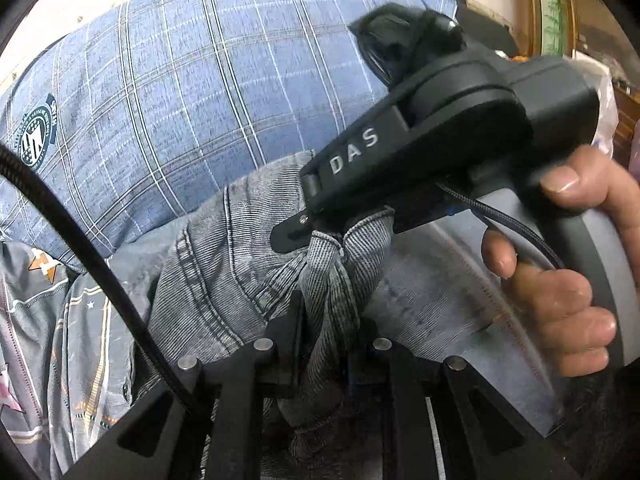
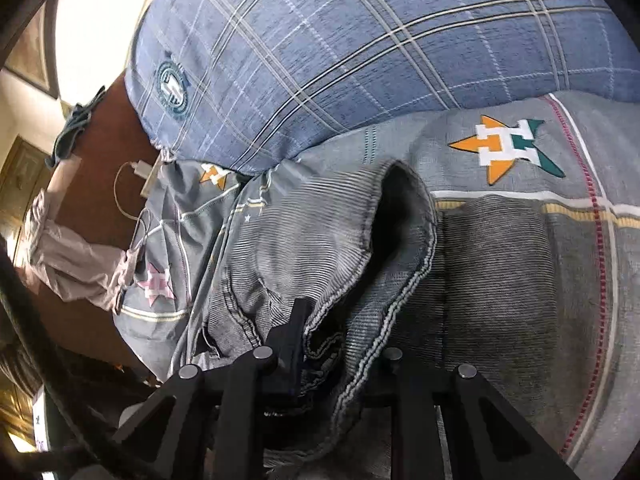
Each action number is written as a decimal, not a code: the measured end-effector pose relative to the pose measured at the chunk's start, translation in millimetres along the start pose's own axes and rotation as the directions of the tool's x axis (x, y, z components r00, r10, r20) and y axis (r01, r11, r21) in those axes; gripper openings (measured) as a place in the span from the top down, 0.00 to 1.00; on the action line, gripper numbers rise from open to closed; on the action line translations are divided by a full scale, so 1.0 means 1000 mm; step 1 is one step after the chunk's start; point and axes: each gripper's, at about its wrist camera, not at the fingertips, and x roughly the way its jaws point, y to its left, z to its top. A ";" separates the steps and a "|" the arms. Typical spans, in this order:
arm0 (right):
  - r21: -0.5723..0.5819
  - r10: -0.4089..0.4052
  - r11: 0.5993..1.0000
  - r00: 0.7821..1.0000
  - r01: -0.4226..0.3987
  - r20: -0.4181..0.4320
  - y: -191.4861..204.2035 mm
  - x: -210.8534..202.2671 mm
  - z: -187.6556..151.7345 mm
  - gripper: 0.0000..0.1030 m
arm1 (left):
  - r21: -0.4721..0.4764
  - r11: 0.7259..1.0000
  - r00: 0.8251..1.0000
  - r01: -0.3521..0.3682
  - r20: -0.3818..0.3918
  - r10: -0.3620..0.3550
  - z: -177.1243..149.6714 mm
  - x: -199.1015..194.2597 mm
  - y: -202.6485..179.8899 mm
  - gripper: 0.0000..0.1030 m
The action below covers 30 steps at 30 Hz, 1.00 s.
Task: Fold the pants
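Observation:
Grey denim pants [image 1: 224, 264] hang bunched over a grey patterned bedsheet [image 1: 48, 320]. My left gripper [image 1: 326, 344] is shut on a gathered fold of the pants. In the left wrist view my right gripper [image 1: 320, 232], held by a hand [image 1: 560, 280], is shut on the pants' edge just above the left one. In the right wrist view my right gripper [image 2: 326, 344] pinches the pants' stitched hem [image 2: 384, 320]; an open pant leg [image 2: 396, 216] gapes ahead.
A big blue plaid pillow [image 2: 340, 60] lies behind the pants. The bedsheet [image 2: 520, 260] carries star logos. At the left are a brown wooden surface [image 2: 108, 136], a white charger with cable [image 2: 136, 172] and a pinkish cloth [image 2: 68, 256].

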 end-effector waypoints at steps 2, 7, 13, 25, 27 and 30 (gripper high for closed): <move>-0.019 0.036 0.999 0.999 -0.035 0.039 0.007 -0.019 0.003 0.81 | -0.003 1.000 0.999 0.007 0.037 -0.007 0.009 -0.012 -0.003 0.84; -0.017 0.063 0.998 0.993 -0.062 0.095 -0.006 -0.061 0.005 0.81 | -0.032 0.990 0.990 0.141 0.023 -0.140 0.028 -0.009 -0.018 0.72; 0.205 -0.077 0.975 0.995 0.087 -0.055 -0.082 -0.030 -0.003 0.78 | -0.151 0.939 0.940 0.309 -0.100 -0.326 0.002 0.032 -0.007 0.66; 0.108 -0.231 0.970 0.961 0.216 0.149 -0.044 -0.087 -0.007 0.32 | -0.343 0.911 0.965 0.228 -0.049 -0.259 0.003 0.020 0.068 0.36; 0.066 -0.172 0.985 0.967 0.162 0.189 -0.030 -0.098 -0.020 0.32 | -0.368 0.898 0.958 0.240 -0.059 -0.281 0.005 0.019 0.076 0.36; 0.052 -0.171 0.985 0.967 0.164 0.190 -0.021 -0.091 -0.044 0.52 | -0.387 0.887 0.954 0.253 -0.050 -0.294 0.003 0.010 0.079 0.36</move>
